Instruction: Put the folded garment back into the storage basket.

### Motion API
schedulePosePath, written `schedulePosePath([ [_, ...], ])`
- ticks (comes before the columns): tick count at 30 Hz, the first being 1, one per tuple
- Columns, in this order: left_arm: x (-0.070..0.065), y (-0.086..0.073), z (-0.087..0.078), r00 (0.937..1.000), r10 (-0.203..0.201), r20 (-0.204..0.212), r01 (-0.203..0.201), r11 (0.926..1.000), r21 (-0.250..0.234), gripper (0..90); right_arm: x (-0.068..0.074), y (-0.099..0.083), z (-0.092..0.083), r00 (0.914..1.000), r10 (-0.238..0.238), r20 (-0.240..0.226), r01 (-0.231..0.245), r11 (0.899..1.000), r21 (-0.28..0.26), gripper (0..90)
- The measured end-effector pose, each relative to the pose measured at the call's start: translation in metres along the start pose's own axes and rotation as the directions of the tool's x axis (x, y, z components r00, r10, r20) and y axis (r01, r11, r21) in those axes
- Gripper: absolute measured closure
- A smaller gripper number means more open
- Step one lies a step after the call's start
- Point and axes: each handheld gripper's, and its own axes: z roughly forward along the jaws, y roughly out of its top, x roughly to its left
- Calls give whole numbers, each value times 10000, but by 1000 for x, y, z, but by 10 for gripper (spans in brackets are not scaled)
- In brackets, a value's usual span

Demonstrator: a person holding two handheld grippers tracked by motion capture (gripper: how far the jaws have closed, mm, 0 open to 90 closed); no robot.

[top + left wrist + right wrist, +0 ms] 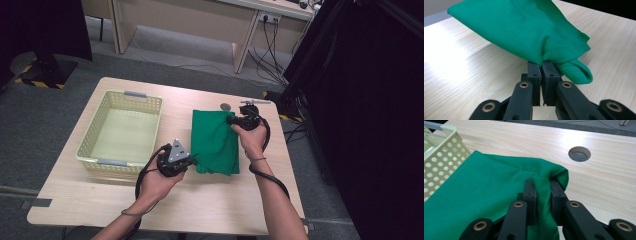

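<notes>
A folded green cloth [215, 142] lies on the wooden table, right of the basket. My left gripper [191, 159] is at the cloth's near left corner, jaws shut on the hemmed edge [554, 51], which lifts off the table in the left gripper view. My right gripper [231, 120] is at the far right corner, its jaws closed on a bunched fold of the cloth [541, 187]. Between the two grippers the cloth sags in soft creases.
A pale yellow perforated basket [122, 131] stands empty on the table's left half, close to the cloth's left edge [439, 157]. A round cable hole [226, 106] sits in the table just beyond the right gripper. Bare wood stretches along the near edge.
</notes>
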Motion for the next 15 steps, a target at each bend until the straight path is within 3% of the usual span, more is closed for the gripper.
schedulePosePath([
  [15, 8, -1, -14, 9994, -53, -327, 48, 9999, -148, 865, 13, 8, 3, 9998, -149, -158, 148, 9998, -109, 790],
])
